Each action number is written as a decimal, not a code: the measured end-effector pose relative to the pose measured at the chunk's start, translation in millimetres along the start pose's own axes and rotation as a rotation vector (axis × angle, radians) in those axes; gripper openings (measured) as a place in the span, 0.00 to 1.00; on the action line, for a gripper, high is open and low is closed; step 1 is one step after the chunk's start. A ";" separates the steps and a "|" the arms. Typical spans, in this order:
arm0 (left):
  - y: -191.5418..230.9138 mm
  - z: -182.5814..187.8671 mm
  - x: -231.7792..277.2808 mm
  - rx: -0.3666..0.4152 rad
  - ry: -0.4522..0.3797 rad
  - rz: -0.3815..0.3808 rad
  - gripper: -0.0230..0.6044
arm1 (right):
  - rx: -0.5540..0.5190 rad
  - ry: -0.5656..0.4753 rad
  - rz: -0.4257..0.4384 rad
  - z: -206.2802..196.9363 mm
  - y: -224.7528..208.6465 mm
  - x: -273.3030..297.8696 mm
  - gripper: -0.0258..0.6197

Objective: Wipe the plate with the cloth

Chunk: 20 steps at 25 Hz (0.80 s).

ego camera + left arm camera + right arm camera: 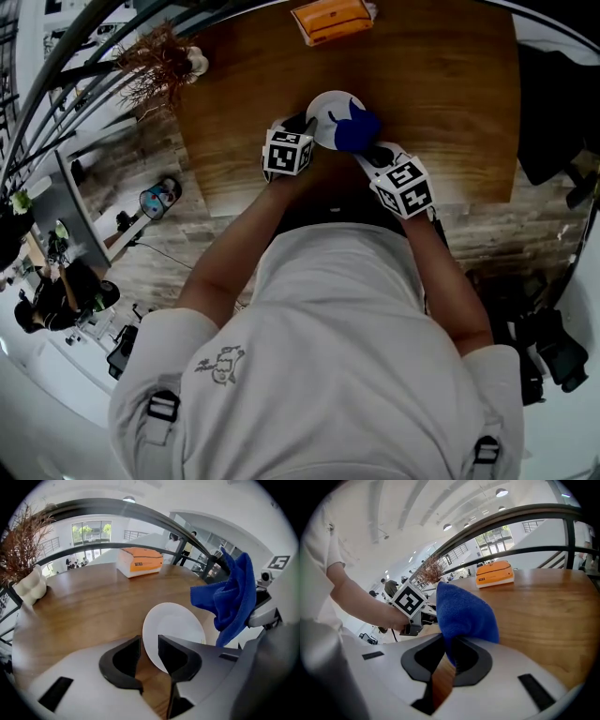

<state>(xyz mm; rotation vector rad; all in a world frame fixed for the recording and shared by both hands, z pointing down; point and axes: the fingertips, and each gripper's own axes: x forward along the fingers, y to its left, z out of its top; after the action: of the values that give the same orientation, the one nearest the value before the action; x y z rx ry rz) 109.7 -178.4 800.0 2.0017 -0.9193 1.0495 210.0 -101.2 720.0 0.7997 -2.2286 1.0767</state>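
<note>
The round white plate (326, 114) (176, 627) lies on the brown wooden table (441, 94), with its near rim reaching into the gap of the left gripper (305, 127) (149, 646). That gripper's black jaws stand apart on either side of the rim and do not pinch it; bare wood shows between them below the plate. Just to that gripper's right, the right gripper (370, 150) (449, 651) has its jaws clamped on the bunched blue cloth (357, 131) (232, 597) (464, 613). The cloth rises from the jaws in a soft mound and covers the side of the plate nearest them. Each gripper carries a cube (288, 152) with black-and-white square markers, which bear patterns and no letters. Far beyond both grippers, at the table's far edge, sits an orange box (331, 19) (139, 560) (495, 573); no print on it can be read.
</note>
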 end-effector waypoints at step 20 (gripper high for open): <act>-82.7 51.5 -137.6 -0.131 -0.358 -0.190 0.05 | -0.029 -0.241 -0.031 44.0 44.6 -54.9 0.11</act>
<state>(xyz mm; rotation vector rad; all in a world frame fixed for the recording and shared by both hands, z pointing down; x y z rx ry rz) 139.1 -141.2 638.3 2.1534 -0.9285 0.5220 207.1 -99.4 636.8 0.9935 -2.4151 0.9744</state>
